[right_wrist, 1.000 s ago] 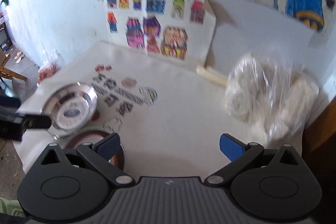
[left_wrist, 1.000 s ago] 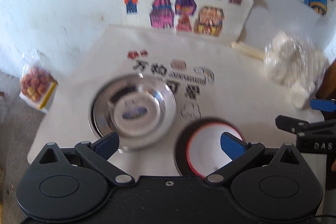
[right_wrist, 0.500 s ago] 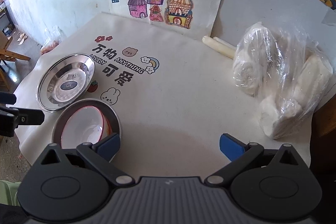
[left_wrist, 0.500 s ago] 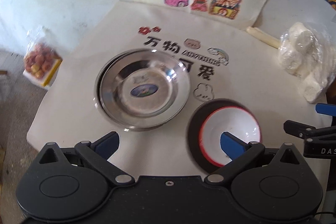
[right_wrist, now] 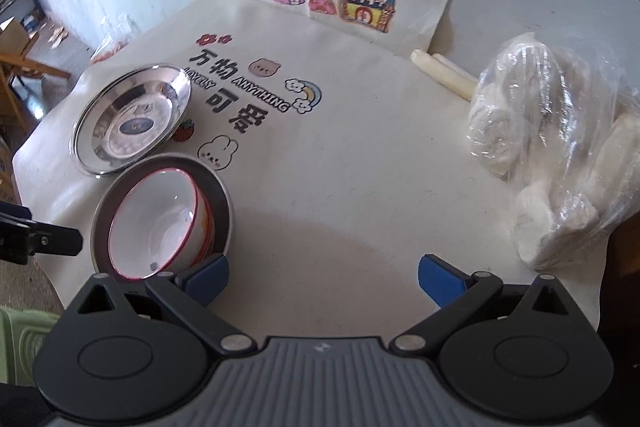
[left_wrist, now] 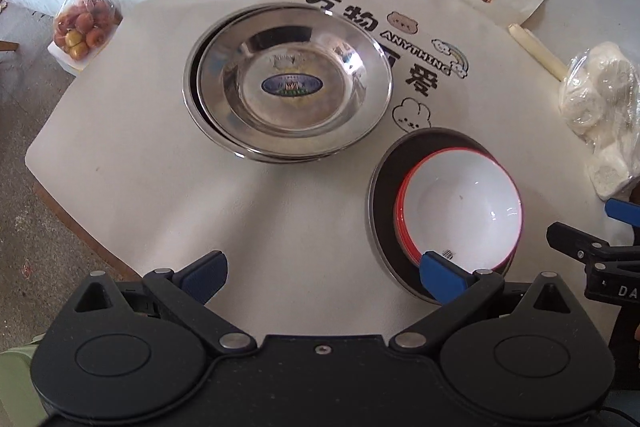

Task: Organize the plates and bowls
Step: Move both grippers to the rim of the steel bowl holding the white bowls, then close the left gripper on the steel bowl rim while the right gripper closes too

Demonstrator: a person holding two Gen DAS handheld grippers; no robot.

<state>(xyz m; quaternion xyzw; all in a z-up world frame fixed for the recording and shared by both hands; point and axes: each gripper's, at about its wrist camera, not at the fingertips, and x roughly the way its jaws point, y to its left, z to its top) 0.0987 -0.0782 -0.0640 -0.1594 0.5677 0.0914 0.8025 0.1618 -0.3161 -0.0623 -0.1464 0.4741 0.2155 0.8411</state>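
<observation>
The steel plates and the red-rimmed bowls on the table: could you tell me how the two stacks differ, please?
The steel plates are shiny bare metal, wide and shallow; the red-rimmed bowls are white inside, narrower and deeper. The plates rest directly on the cloth, whereas the bowls sit in a dark dish. Both are round, upright nested stacks.

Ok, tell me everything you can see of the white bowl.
The white bowl is round and glossy, white inside with a thin red rim; the right wrist view shows an orange mark on its outer wall. It stands upright and empty, with a small dark mark near its rim. It sits nested on at least one more red-rimmed bowl, off-centre inside a dark steel plate near the table's front edge, beside the steel dishes. No gripper touches it; both are open and hold nothing.
</observation>
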